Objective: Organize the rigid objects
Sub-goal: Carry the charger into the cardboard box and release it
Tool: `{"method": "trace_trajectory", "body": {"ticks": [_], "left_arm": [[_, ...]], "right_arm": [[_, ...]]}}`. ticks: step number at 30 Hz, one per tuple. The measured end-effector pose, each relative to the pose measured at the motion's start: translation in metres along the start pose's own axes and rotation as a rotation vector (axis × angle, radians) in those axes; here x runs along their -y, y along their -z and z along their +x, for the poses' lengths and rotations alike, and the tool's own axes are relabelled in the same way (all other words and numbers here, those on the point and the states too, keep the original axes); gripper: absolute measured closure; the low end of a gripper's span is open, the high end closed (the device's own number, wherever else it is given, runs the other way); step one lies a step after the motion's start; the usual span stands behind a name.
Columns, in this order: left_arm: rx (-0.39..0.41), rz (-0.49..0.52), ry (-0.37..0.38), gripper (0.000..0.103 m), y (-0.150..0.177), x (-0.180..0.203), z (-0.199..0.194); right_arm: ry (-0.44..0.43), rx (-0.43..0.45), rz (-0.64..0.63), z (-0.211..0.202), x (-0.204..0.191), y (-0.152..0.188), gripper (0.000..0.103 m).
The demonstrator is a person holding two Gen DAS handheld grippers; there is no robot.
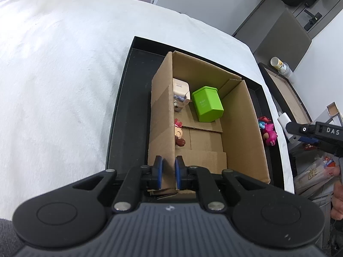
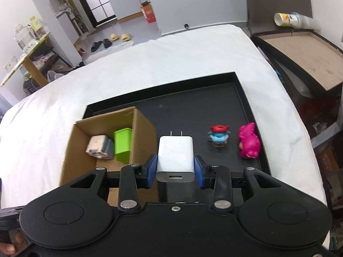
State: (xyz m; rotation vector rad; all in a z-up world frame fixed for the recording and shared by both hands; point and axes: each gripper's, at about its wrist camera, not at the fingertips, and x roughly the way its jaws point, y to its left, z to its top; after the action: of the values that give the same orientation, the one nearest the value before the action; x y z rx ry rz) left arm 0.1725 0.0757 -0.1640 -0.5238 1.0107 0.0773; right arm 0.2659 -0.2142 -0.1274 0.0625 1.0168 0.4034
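An open cardboard box (image 1: pixel 242 126) stands in a black tray (image 1: pixel 128 111) on a white-covered table. My left gripper (image 1: pixel 169 172) is shut on the box's near-left wall, one blue pad on each side. Inside lie a green block (image 1: pixel 206 103), a cube-shaped toy (image 1: pixel 181 92) and a small doll figure (image 1: pixel 179 133). My right gripper (image 2: pixel 175 168) is shut on a white wall charger (image 2: pixel 175 156), held above the tray with its prongs pointing away. The box (image 2: pixel 141 132) sits to its left. A blue-and-red figure (image 2: pixel 219 136) and a pink toy (image 2: pixel 249 142) stand on the tray (image 2: pixel 193 107).
The white cloth (image 1: pixel 53 75) spreads left of and beyond the tray. At the right stands a brown-topped stand (image 2: pixel 306 53) with a paper cup stack (image 2: pixel 293 20). The right gripper's tip (image 1: pixel 308 129) and a hand show at the left wrist view's right edge.
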Motion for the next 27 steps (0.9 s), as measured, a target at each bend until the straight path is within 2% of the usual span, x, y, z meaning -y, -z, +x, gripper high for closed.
{"method": "trace_trajectory", "body": {"ticks": [13, 17, 27], "left_arm": [[-0.004, -0.010, 0.023, 0.092, -0.001, -0.004, 0.001], [-0.005, -0.016, 0.031, 0.092, -0.001, -0.006, 0.001], [-0.008, -0.025, 0.049, 0.091, -0.002, -0.010, 0.002]], "right_arm": [[-0.068, 0.009, -0.050, -0.004, -0.042, -0.004, 0.067], [-0.116, -0.013, -0.044, 0.000, -0.055, -0.005, 0.067], [-0.125, -0.063, -0.089, 0.021, -0.092, 0.002, 0.067]]}}
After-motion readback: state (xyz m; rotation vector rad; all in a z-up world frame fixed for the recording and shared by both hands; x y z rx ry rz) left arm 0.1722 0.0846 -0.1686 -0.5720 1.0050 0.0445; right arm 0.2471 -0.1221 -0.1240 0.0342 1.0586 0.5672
